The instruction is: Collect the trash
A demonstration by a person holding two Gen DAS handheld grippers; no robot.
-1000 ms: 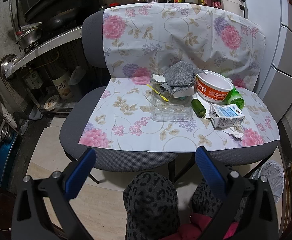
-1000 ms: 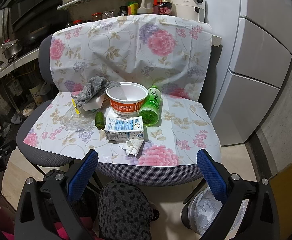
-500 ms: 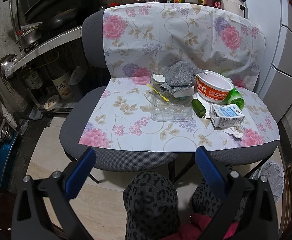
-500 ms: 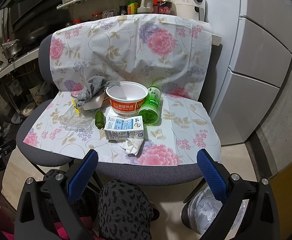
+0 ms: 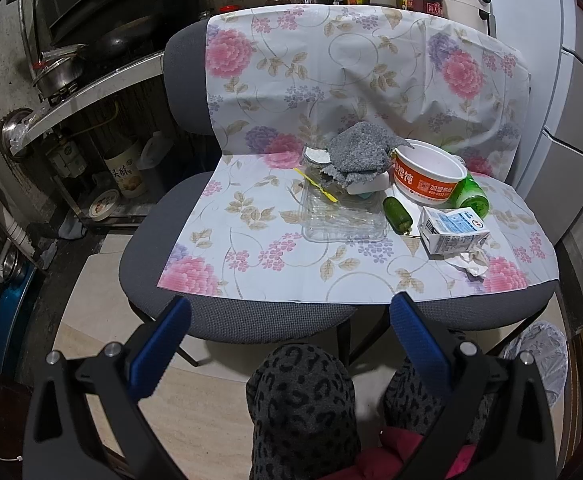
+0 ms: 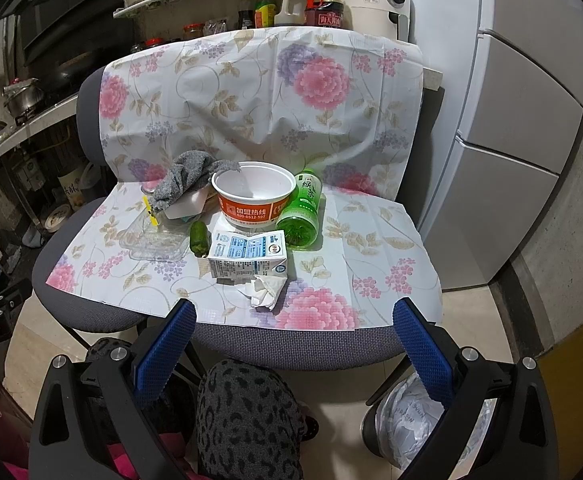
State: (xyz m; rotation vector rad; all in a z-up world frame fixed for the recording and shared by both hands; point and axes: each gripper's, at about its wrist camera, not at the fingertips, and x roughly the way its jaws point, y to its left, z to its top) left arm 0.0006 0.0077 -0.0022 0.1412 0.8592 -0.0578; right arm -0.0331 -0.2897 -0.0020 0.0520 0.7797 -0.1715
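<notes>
Trash [image 6: 247,254] beyond both spread tongs [image 6: 293,320]

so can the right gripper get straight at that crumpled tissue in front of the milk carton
Probably yes: the right gripper is open and the crumpled tissue lies nearest the seat's front edge, with nothing between them. The milk carton sits just behind it, touching.

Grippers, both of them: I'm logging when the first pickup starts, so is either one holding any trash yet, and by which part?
Nothing is held. The left gripper and right gripper are both open and empty, short of the chair seat.
</notes>
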